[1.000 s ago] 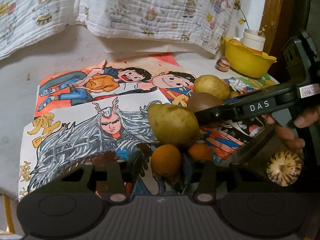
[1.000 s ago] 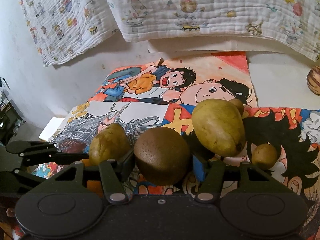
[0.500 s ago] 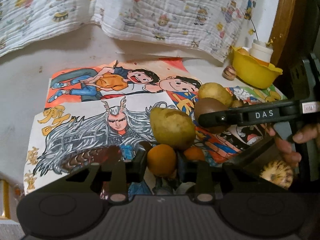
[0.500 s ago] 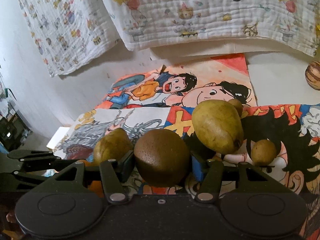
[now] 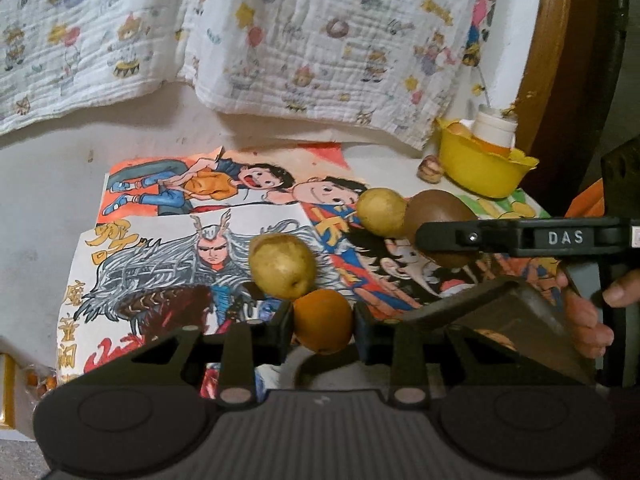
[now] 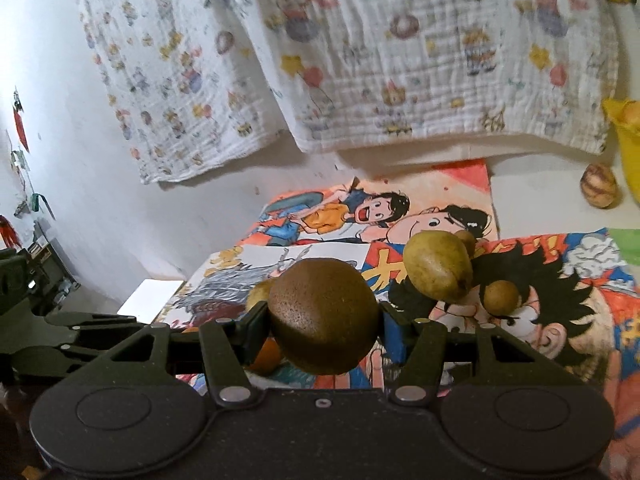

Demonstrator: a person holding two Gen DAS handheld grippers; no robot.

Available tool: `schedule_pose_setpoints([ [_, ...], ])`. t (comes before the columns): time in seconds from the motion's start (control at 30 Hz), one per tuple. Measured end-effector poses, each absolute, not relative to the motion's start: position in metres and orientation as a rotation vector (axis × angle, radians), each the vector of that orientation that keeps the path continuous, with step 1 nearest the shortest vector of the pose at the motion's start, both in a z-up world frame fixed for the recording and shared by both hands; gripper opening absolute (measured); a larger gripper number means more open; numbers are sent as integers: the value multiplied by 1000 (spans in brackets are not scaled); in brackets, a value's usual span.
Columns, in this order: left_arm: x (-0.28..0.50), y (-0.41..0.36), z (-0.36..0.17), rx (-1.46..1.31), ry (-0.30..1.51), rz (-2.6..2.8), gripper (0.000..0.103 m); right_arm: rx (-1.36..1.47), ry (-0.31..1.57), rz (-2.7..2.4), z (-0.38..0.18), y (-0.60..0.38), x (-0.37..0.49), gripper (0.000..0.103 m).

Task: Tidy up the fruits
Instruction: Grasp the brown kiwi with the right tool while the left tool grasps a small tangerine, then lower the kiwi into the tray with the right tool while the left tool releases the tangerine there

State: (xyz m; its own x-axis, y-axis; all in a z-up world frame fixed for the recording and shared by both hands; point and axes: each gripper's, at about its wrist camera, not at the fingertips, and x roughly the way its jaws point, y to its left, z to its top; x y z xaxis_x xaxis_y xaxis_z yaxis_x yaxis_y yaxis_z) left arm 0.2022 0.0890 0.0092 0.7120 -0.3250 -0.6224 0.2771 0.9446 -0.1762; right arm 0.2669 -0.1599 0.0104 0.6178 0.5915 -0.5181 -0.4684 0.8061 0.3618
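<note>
Your left gripper (image 5: pixel 323 322) has just closed its jaws on a small, smooth orange (image 5: pixel 322 320), raised above the drawings (image 5: pixel 168 272). Your right gripper (image 6: pixel 323 322) clamps a round, brown, speckled fruit (image 6: pixel 323 316) clear of the tabletop (image 6: pixel 536 204).

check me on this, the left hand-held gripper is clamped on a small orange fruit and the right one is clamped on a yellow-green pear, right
Partly. The left hand-held gripper is clamped on the small round orange fruit, but the right hand-held gripper is clamped on a round brown rough-skinned fruit; the right wrist view shows the yellow-green pear lying on the drawings beyond.
</note>
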Motion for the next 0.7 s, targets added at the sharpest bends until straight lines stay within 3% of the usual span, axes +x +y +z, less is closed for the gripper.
schedule_pose_setpoints([
  [0.7, 144, 70, -1, -154, 738, -303, 35, 187, 683, 614, 8, -191, 139, 59],
])
